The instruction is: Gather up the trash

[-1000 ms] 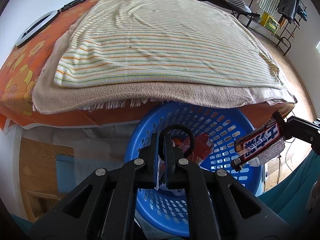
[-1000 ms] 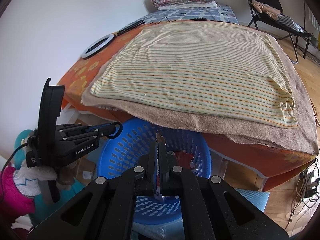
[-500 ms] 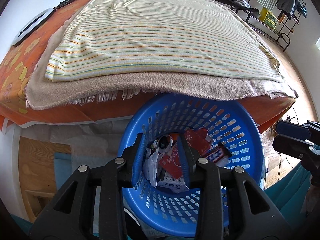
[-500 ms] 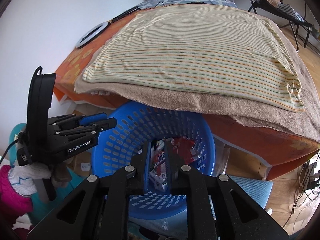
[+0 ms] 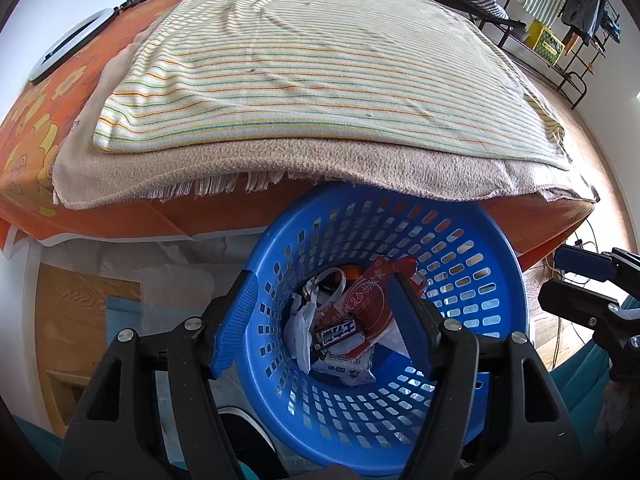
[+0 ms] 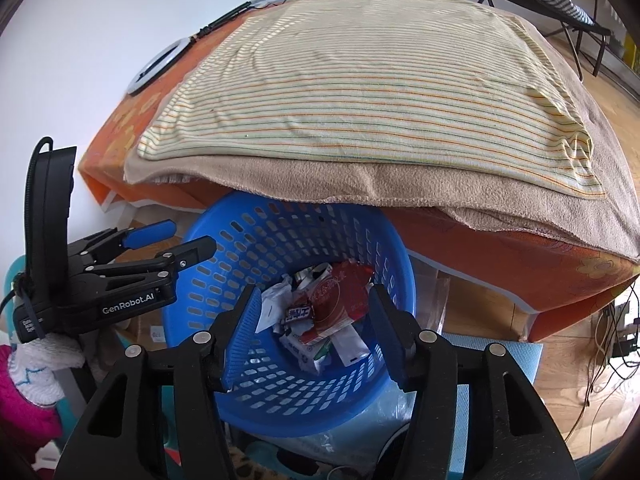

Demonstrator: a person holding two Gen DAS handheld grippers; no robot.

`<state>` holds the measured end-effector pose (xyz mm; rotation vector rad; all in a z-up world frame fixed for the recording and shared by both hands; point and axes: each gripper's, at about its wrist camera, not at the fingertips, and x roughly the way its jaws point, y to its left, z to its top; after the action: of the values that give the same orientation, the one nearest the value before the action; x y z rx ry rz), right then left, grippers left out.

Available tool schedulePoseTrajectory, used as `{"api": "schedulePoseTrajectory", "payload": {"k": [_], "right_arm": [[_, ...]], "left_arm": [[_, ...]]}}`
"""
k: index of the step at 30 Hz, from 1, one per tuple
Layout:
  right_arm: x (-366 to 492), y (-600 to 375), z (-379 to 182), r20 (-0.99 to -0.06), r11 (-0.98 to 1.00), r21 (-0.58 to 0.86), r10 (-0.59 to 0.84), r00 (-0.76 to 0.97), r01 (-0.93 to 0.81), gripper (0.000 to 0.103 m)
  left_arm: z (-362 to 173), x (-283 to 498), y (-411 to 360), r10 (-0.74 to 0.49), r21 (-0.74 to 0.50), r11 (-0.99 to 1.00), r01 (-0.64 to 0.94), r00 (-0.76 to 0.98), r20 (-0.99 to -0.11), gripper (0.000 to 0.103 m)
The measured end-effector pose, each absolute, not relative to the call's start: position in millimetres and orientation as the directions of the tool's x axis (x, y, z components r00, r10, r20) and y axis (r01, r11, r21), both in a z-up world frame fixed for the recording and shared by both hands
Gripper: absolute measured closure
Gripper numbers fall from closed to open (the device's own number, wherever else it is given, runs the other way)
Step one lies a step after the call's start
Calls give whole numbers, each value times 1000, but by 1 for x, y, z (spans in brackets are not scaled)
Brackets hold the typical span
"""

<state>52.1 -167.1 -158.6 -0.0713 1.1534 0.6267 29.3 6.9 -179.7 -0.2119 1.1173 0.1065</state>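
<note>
Blue basket [image 5: 472, 240] holds the wrappers [image 5: 348, 320] below both sets of opening fingers [image 5: 236, 320], which grasp nothing.

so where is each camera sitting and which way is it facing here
Left wrist view: sits on the left tool, facing steeply down into the blue basket of wrappers beside the bed; its jaws are opening with nothing between them, and the right tool shows at the right edge.
Right wrist view: sits on the right tool, also facing down into the basket; its jaws are opening, empty, and the left tool shows at left.
Both share the basket, the candy bar wrapper and the striped blanket.
</note>
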Motion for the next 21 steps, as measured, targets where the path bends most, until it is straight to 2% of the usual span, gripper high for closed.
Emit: {"api": "schedulePoseTrajectory", "payload": {"k": [2,13,17,21], "right_arm": [[52,-167,-158,-870,835,249,415,265,-491,43],[59,-171,-154,-885,868,196,357,299,-455,41],[63,-174,-151,-891,884,177,331,312,-433,34],[66,-178,-145,-884,888,180,335,327,-423,33]], "left_arm": [[-178,29,6,-25,-121,974,-192,435,-900,33],[-162,23,6,-55,-167,963,-211,454,-889,29],[-154,22,5,-54,-168,964,-208,465,-884,28],[-142,19,4,-42,-160,966,-204,486,-873,28]]}}
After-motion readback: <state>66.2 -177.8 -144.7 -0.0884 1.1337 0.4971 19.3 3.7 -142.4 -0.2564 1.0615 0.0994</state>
